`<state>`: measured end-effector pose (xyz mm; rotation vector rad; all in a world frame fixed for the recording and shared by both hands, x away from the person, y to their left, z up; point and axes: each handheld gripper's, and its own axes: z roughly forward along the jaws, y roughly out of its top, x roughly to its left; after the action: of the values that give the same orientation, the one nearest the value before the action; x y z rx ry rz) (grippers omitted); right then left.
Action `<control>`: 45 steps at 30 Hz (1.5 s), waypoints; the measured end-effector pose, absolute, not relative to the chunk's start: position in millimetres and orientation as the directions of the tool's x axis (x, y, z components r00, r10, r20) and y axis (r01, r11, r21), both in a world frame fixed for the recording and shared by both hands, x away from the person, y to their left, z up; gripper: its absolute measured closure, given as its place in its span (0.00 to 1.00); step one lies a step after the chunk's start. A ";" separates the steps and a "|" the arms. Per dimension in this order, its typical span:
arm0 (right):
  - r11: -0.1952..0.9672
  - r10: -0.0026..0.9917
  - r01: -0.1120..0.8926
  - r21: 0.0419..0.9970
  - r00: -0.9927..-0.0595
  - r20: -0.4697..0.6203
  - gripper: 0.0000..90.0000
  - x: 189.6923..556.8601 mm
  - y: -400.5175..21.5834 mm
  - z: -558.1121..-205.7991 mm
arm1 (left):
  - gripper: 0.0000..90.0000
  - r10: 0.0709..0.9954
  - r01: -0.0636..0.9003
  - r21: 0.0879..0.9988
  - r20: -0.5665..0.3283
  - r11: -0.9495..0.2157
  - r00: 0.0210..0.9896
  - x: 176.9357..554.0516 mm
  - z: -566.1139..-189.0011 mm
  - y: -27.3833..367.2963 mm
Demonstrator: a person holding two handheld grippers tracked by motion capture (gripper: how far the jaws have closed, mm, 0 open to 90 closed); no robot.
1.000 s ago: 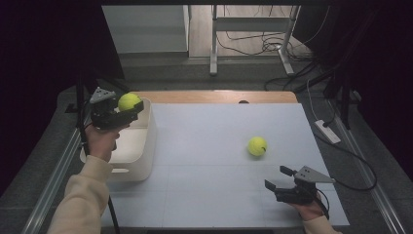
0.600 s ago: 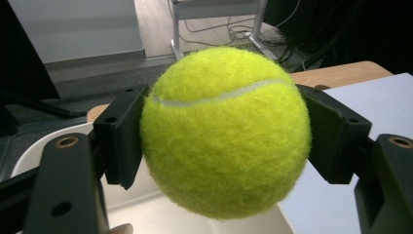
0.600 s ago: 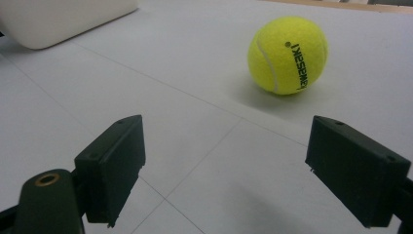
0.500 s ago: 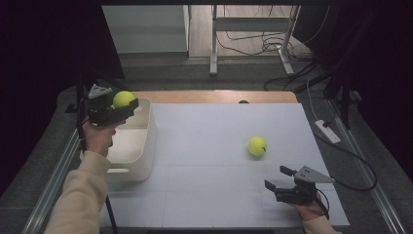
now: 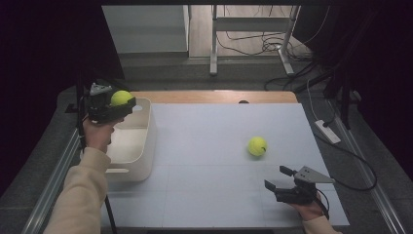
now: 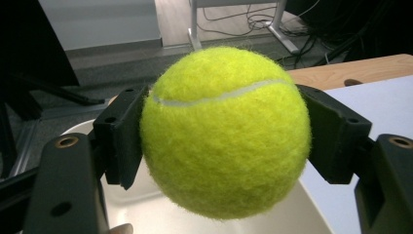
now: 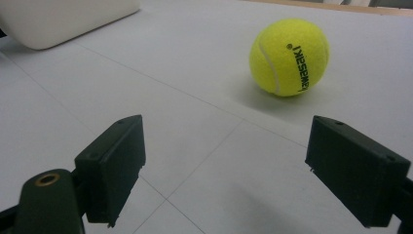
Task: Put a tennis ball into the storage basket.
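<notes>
My left gripper [image 5: 122, 101] is shut on a yellow tennis ball [image 5: 121, 97] and holds it over the far end of the white bin [image 5: 147, 141] at the table's left. In the left gripper view that ball [image 6: 225, 131] sits squeezed between both pads [image 6: 122, 141], with the bin's inside [image 6: 160, 214] below it. A second tennis ball [image 5: 257, 146] lies on the white table right of centre. My right gripper [image 5: 279, 178] rests open near the front right edge, a little short of this ball [image 7: 289, 57], with nothing between its jaws.
The white tabletop [image 5: 209, 146] has a wooden strip [image 5: 214, 96] along its far edge. A power strip [image 5: 328, 131] and cables lie on the floor to the right. Metal table legs [image 5: 213, 44] stand beyond the table.
My left gripper with its ball has shifted slightly left and back over the bin. The right gripper and the loose ball have kept still.
</notes>
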<state>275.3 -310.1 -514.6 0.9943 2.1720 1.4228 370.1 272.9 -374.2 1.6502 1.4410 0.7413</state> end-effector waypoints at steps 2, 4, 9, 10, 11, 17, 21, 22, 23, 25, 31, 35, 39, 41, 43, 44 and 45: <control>0.246 0.721 0.360 0.900 -0.688 0.078 0.16 275.3 -310.1 -514.7 | 0.29 0.982 0.515 0.857 -0.079 -0.019 0.169 371.5 -375.3 275.1; 0.245 0.720 0.359 0.901 -0.690 0.079 0.16 275.6 -310.1 -514.9 | 0.30 0.984 0.522 0.853 -0.078 -0.016 0.159 373.5 -377.0 277.2; 0.244 0.719 0.361 0.900 -0.690 0.082 0.16 276.3 -310.5 -515.3 | 0.29 0.987 0.549 0.836 -0.083 -0.008 0.139 379.8 -382.6 280.3; 0.244 0.719 0.362 0.900 -0.690 0.082 0.16 276.3 -310.6 -515.3 | 0.29 0.987 0.553 0.833 -0.081 -0.008 0.137 380.8 -383.5 280.4; 0.245 0.720 0.362 0.899 -0.689 0.081 0.16 276.3 -310.7 -515.3 | 0.30 0.988 0.558 0.830 -0.078 -0.009 0.134 381.7 -384.3 280.3; 0.245 0.720 0.363 0.899 -0.689 0.081 0.16 276.3 -311.1 -515.5 | 0.29 0.989 0.578 0.816 -0.069 -0.018 0.128 386.7 -388.6 279.6; 0.245 0.721 0.363 0.899 -0.688 0.081 0.16 276.2 -311.1 -515.6 | 0.29 0.990 0.590 0.807 -0.061 -0.024 0.124 389.1 -391.3 279.7; 0.245 0.721 0.363 0.899 -0.688 0.081 0.16 276.2 -311.1 -515.6 | 0.29 0.991 0.595 0.803 -0.059 -0.027 0.123 389.8 -392.2 280.4; 0.245 0.722 0.363 0.899 -0.688 0.081 0.16 276.1 -311.0 -515.6 | 0.29 0.991 0.599 0.801 -0.059 -0.024 0.119 390.2 -393.1 280.7; 0.245 0.721 0.362 0.899 -0.689 0.081 0.16 276.0 -311.0 -515.6 | 0.29 0.993 0.607 0.794 -0.046 -0.032 0.113 391.2 -394.9 282.2; 0.245 0.720 0.366 0.898 -0.688 0.084 0.16 276.7 -311.0 -515.8 | 0.29 0.995 0.634 0.773 -0.044 -0.025 0.093 395.3 -401.0 287.9; 0.245 0.721 0.366 0.898 -0.688 0.084 0.16 276.6 -310.9 -515.8 | 0.29 0.996 0.647 0.762 -0.029 -0.032 0.082 397.9 -404.2 289.5; 0.245 0.721 0.366 0.898 -0.688 0.083 0.16 276.5 -311.0 -515.8 | 0.29 0.997 0.662 0.749 -0.028 -0.029 0.074 400.9 -407.7 291.7; 0.245 0.721 0.367 0.897 -0.688 0.084 0.16 276.5 -311.1 -515.9 | 0.29 0.997 0.668 0.744 -0.027 -0.027 0.071 402.0 -408.8 292.6; 0.244 0.722 0.368 0.897 -0.687 0.085 0.16 276.6 -311.3 -516.0 | 0.29 0.997 0.674 0.738 -0.029 -0.025 0.068 402.9 -409.9 293.2; 0.244 0.722 0.368 0.897 -0.687 0.085 0.16 276.7 -311.3 -516.0 | 0.29 0.997 0.677 0.735 -0.028 -0.024 0.066 403.4 -410.5 293.3; 0.244 0.722 0.368 0.897 -0.687 0.085 0.16 276.7 -311.3 -516.0 | 0.29 0.997 0.677 0.735 -0.028 -0.024 0.066 403.4 -410.5 293.3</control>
<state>276.7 -311.3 -516.0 1.0035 2.1772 1.4222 403.4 293.3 -410.5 1.7628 1.6700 0.7023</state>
